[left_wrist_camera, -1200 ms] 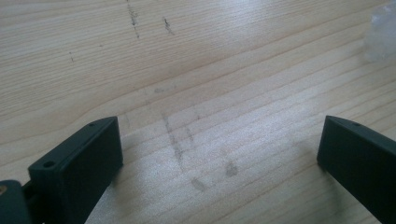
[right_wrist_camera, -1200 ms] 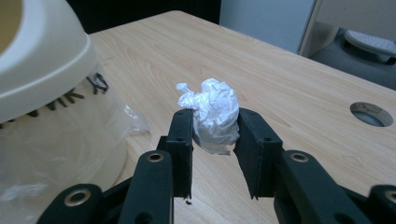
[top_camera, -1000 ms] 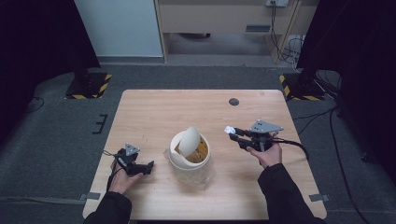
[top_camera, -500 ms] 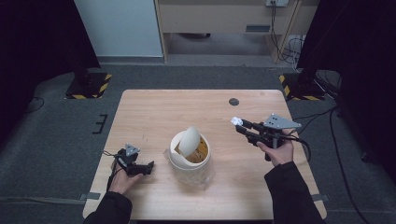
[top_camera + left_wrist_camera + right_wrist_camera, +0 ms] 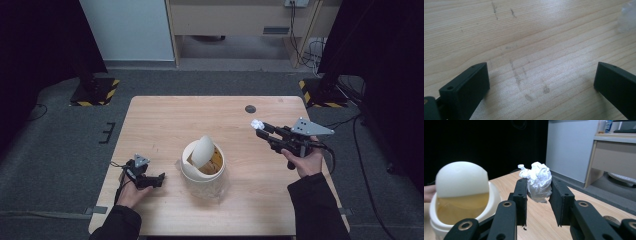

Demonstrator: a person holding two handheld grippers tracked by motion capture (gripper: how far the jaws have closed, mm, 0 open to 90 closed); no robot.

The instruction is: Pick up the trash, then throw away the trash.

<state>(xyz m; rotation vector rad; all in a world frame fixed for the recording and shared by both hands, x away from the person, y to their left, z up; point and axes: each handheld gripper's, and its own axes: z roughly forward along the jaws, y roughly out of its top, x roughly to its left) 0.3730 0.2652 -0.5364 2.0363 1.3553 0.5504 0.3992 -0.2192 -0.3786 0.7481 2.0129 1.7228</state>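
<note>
A small cream bin [image 5: 202, 161] with a tilted swing lid [image 5: 202, 150] stands at the middle of the wooden table [image 5: 165, 120]. To its right, above the table, my right gripper [image 5: 258, 126] is shut on a crumpled white paper wad [image 5: 256, 123] and points left toward the bin. In the right gripper view the wad [image 5: 538, 181] is pinched between the two black jaws of the gripper [image 5: 539, 183], with the bin [image 5: 439, 220] and its lid [image 5: 461, 178] at the left. My left gripper [image 5: 159, 180] rests low by the bin's left side, open [image 5: 541, 75] over bare wood.
Crinkled clear plastic [image 5: 220, 187] lies at the bin's base and shows at the corner of the left gripper view [image 5: 627, 17]. A dark round mark [image 5: 250, 108] sits near the table's far edge. Stand bases with hazard stripes [image 5: 95, 92] flank the table on the floor.
My right gripper has risen and drifted right with the paper wad still in its jaws. The left hand and the bin have kept still.
</note>
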